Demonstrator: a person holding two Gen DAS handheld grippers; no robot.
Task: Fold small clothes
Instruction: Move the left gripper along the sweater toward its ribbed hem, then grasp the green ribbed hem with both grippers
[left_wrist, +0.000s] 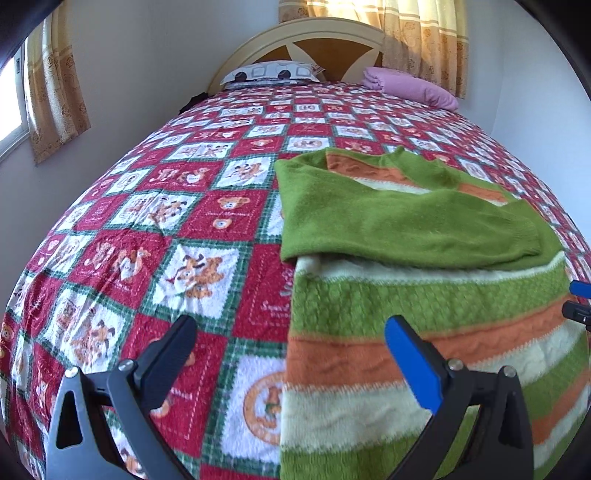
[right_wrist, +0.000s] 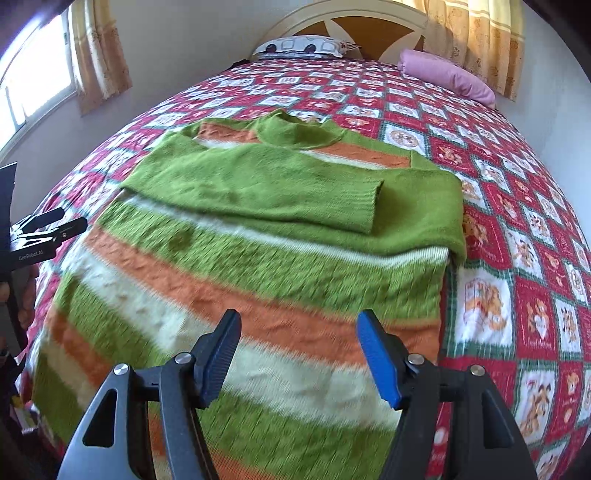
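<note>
sweater (right_wrist: 258, 266) lies flat on the quilt (left_wrist: 155, 221), green, orange and cream stripes, collar toward the headboard (right_wrist: 343, 22). both green sleeves already folded across the chest, one cuff lying over the other; judged roughly halfway, with the body still at full length and the hem-to-collar fold left to do.

left gripper (left_wrist: 291, 365): jaws stand wide apart, nothing between them. black finger over bare quilt, blue finger over the sweater's left edge, so it straddles that side of the lower body, above the cloth, not pinching it.

right gripper (right_wrist: 297, 354): jaws parted, empty. hangs over the lower striped part, somewhat toward its right side, folded sleeves well beyond the fingertips. touching the knit or just above it: cannot tell, the near cloth is blurred.

pillow (right_wrist: 301, 46) and pink bundle (right_wrist: 447, 75) far off by the headboard, clear of the work.
</note>
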